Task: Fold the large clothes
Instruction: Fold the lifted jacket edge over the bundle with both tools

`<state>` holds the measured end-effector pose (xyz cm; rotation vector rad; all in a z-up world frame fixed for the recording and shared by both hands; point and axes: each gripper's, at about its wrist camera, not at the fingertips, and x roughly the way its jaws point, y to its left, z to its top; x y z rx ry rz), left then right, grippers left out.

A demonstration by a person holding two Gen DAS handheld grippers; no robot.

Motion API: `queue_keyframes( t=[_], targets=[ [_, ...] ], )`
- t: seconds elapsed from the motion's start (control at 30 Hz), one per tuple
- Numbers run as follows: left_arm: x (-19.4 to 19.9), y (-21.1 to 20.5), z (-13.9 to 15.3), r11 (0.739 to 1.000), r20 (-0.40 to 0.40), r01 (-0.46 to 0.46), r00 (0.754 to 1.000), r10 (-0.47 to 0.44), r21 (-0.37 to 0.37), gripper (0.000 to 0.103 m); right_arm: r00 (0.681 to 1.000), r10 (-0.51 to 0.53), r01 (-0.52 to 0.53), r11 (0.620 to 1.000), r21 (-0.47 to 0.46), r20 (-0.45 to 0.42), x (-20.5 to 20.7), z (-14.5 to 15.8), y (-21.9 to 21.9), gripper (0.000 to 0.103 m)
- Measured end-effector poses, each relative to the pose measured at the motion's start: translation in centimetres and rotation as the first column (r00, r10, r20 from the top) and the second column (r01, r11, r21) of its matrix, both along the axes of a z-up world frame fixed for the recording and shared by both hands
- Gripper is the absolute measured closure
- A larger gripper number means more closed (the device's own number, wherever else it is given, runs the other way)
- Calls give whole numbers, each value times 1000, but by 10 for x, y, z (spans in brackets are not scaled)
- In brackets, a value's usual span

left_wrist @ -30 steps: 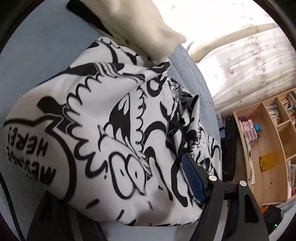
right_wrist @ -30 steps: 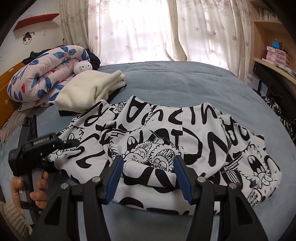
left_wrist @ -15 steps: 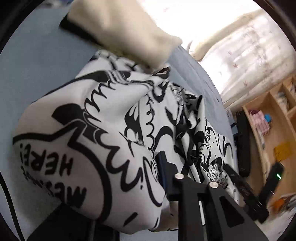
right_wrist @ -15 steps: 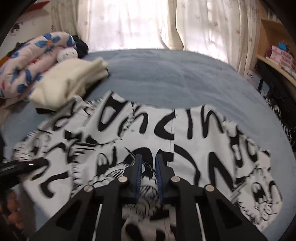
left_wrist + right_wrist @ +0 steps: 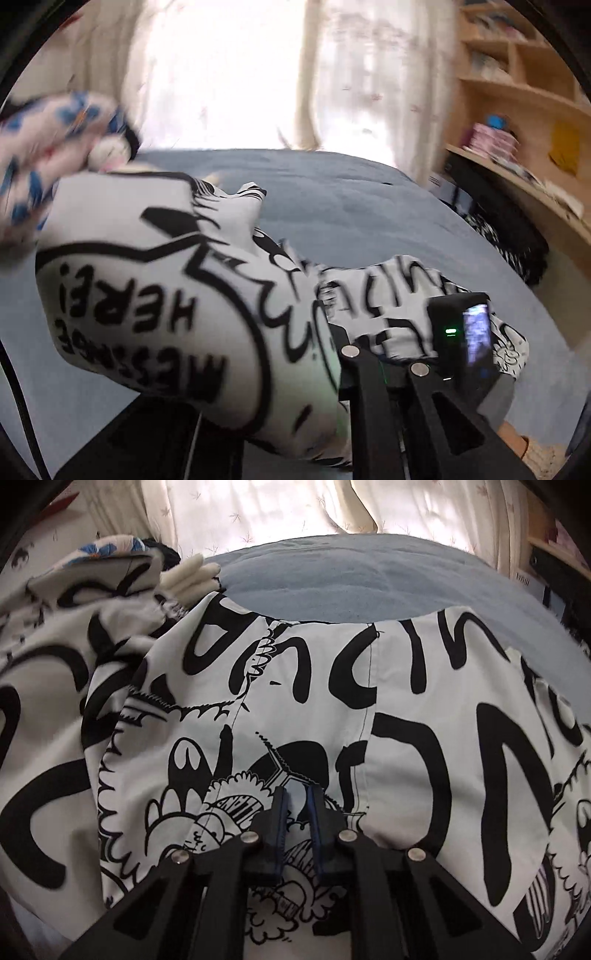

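The printed garment [image 5: 406, 709] lies spread on the bed [image 5: 362, 579], not yet folded. The right gripper [image 5: 297, 805] is clamped on its near edge; the left gripper [image 5: 334, 354] pinches a lifted corner, so folding is barely begun.

We look from two fisheye cameras, one riding behind each gripper's fingers. Our left wrist view sits very close over a lifted fold of the black-and-white printed garment [image 5: 155, 295], facing across the blue bed [image 5: 351, 206] toward the bright curtains [image 5: 229, 74] and wooden shelves [image 5: 517, 92]. Our right wrist view tilts steeply down, close above the same garment [image 5: 424, 738], bed [image 5: 351, 576] and curtains [image 5: 295, 506].
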<state>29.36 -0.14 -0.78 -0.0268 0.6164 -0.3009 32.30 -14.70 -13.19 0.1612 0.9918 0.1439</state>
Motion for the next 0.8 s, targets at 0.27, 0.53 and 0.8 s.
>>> queue_keyframes(
  t=[0.27, 0.53, 0.8],
  targets=[
    [-6, -93, 21, 978, 48, 133, 989, -142, 160, 92, 995, -84, 74, 981, 181, 51, -50, 47, -78, 92],
    [-18, -210, -3, 912, 8, 303, 948, -318, 277, 92, 908, -388, 359, 916, 180, 160, -110, 77, -202, 92],
    [-27, -296, -87, 815, -182, 418, 908, -377, 401, 91, 834, -548, 532, 831, 163, 68, -117, 56, -274, 92]
  ],
)
